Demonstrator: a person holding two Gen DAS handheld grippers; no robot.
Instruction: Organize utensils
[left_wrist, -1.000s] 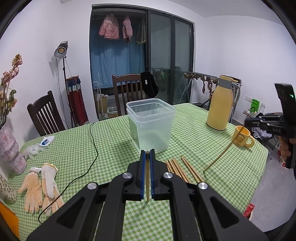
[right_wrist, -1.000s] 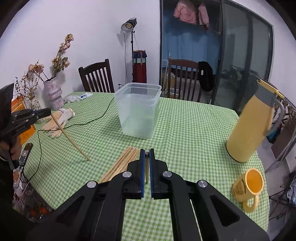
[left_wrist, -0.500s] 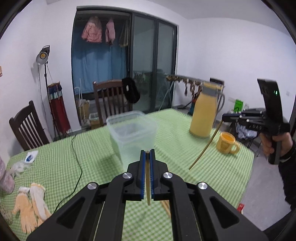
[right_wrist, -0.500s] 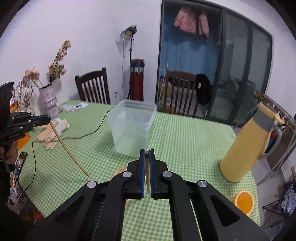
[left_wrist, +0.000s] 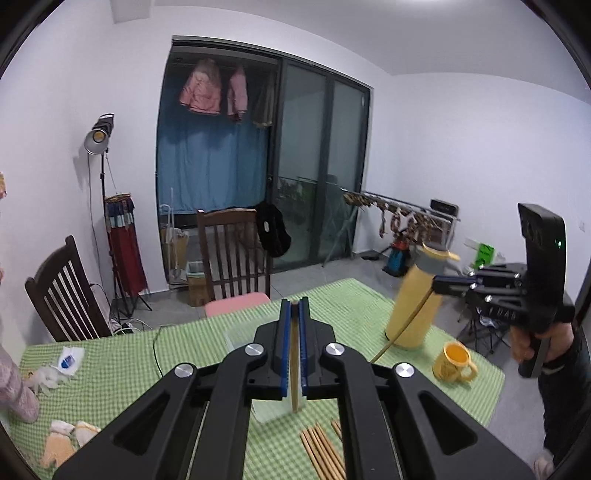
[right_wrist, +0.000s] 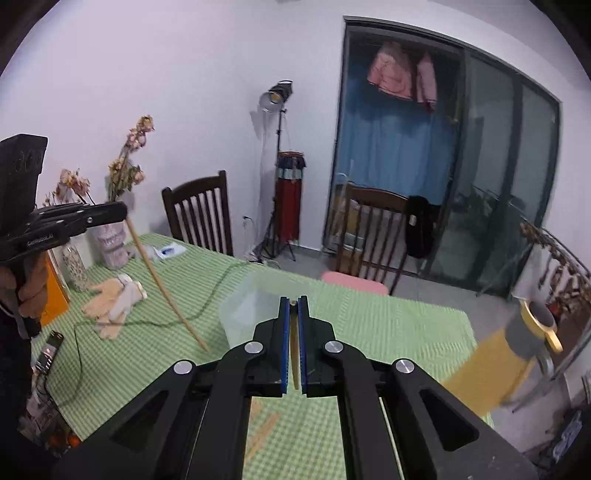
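Gripping one chopstick each, both grippers' jaws stay clenched, lifted above the tub for dropping in.

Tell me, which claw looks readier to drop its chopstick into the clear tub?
Left, probably. The left claw hangs close above the clear tub, its chopstick pointing down at it. The right claw holds the other chopstick off beside the yellow flask.

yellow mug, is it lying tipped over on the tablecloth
No, the yellow mug stands upright on the green checked tablecloth, open mouth up, beside the yellow thermos.
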